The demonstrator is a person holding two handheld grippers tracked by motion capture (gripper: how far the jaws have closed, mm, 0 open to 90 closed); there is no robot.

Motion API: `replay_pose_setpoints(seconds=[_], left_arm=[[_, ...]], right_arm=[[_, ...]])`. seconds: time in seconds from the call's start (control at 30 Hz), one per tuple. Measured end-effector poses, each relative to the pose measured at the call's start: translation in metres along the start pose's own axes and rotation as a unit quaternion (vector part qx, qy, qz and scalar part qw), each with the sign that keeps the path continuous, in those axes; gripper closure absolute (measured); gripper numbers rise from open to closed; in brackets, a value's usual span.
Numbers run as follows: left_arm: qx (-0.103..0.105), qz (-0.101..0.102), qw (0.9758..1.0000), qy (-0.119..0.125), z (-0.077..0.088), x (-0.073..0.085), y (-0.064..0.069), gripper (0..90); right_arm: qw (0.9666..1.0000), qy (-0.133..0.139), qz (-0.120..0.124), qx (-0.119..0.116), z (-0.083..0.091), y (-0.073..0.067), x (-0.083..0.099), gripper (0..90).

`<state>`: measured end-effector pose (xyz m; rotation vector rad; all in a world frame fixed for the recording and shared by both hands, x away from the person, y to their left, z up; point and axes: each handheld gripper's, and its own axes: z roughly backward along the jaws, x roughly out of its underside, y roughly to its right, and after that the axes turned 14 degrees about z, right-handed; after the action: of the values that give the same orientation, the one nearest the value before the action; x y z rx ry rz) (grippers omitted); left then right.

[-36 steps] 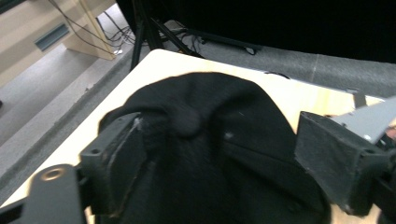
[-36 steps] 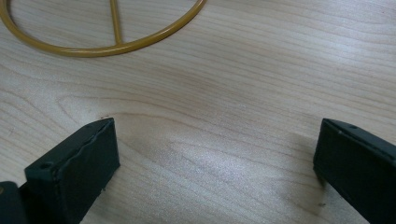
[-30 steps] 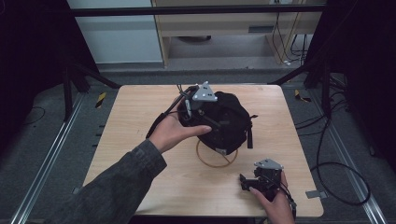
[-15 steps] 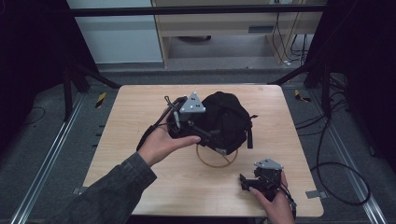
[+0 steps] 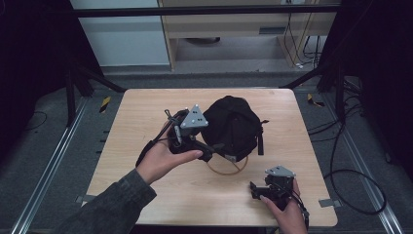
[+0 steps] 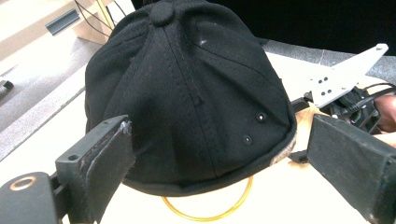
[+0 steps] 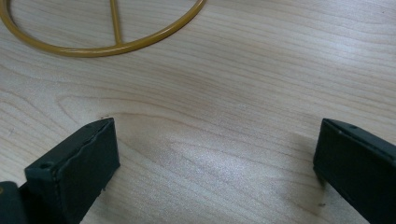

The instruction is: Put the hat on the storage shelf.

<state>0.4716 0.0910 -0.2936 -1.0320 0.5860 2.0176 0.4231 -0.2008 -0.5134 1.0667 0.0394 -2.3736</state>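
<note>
The left gripper (image 5: pixel 207 148) has drawn back leftward off the black cap (image 5: pixel 234 126), jaws spread and empty. The right gripper (image 5: pixel 258 187) rests released on the table (image 5: pixel 136 112), so the cap is probably placed.

Wooden table (image 5: pixel 146 117) carries a black cap (image 5: pixel 234 126) resting over a thin gold wire ring (image 5: pixel 227 169). Left gripper (image 5: pixel 210 148) is held just beside the cap's left side. Right gripper (image 5: pixel 256 190) rests near the table's front edge, well apart.

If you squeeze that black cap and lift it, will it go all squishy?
Probably a bit. The black cap is stitched cloth, so its sides would likely dent between the jaws. It seems light and may slide off the gold wire ring it sits on.
</note>
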Motion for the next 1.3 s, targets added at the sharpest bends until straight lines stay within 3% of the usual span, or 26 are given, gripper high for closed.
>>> replay_pose_setpoints(seconds=[0.27, 0.8, 1.3], left_arm=[[-0.004, 0.009, 1.0, -0.001, 0.007, 0.013, -0.001, 6.0], [-0.011, 0.04, 0.9991, 0.0, 0.018, 0.049, -0.018, 6.0], [-0.016, 0.042, 0.9985, -0.031, 0.017, 0.088, -0.024, 6.0]], right_arm=[[1.0, 0.0, -0.001, -0.001, 0.0, 0.0, 0.0, 0.4], [1.0, -0.001, -0.005, -0.003, 0.001, -0.001, 0.0, 0.4], [1.0, -0.001, -0.007, -0.003, 0.001, -0.001, 0.0, 0.4]])
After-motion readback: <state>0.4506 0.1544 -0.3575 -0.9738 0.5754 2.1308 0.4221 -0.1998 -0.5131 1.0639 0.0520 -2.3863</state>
